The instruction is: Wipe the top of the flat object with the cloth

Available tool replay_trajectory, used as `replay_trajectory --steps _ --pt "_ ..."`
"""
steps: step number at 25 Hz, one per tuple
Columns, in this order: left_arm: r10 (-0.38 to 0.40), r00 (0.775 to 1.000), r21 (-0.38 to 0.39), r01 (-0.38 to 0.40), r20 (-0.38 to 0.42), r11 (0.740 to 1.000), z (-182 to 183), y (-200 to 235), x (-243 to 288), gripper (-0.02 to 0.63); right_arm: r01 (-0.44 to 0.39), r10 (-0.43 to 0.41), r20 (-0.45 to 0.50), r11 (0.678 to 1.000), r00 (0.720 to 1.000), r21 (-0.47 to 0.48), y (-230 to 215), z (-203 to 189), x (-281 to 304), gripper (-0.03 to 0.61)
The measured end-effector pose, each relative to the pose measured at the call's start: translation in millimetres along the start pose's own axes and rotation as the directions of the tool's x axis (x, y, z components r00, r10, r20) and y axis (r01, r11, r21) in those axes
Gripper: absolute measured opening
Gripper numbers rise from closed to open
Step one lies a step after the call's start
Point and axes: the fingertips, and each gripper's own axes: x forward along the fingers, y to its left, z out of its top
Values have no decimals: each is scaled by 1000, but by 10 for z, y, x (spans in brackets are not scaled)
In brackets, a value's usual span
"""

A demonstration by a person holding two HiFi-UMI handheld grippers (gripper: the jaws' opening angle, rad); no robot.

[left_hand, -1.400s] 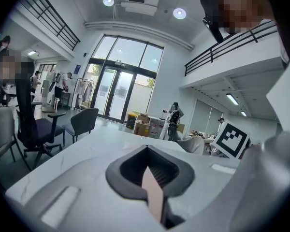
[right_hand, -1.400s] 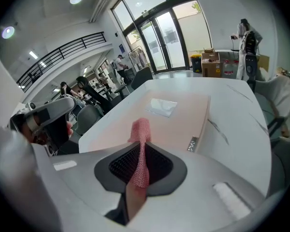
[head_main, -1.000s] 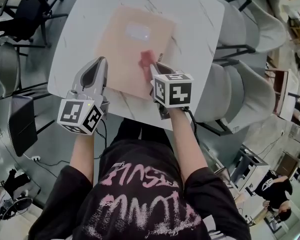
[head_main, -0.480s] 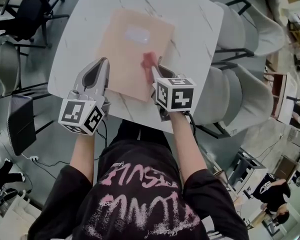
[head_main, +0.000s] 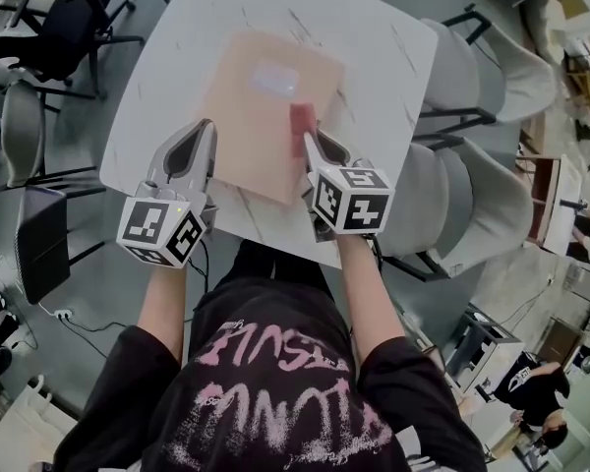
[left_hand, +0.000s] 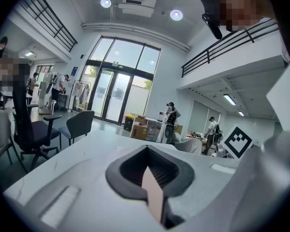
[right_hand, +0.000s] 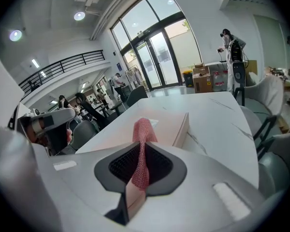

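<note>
— So where is the cloth [head_main: 301, 123]?
— Clamped between the right gripper's [head_main: 311, 141] jaws, resting on the tan board [head_main: 251, 126] near its right edge.
— And the board itself?
— Flat on a white table [head_main: 374, 57].
— The left gripper [head_main: 199, 134]?
— Jaws closed on nothing, tip just beside the board's left edge.

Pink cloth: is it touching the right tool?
Touching. The right gripper view shows the pink cloth pinched in the right tool, its jaws shut on it.
</note>
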Motion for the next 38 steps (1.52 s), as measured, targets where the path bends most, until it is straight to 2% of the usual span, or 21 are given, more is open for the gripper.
replay_trajectory --steps 4,15,25,38 --pt "0 1000 8 0 0 1000 21 -4 -38 0 14 -12 46 999 999 -36 22 79 -40 52" --pt "-2 1000 15 2 6 1000 103 -66 -80 0 -5 10 147 999 989 -33 75 183 -193 52" --pt "14 1000 15 -14 -2 1000 185 -143 -152 0 -3 11 182 999 983 -44 83 244 -375 52" --pt "-1 1000 33 1 11 999 300 -190 -147 0 18 1 259 997 966 -71 96 438 -545 51"
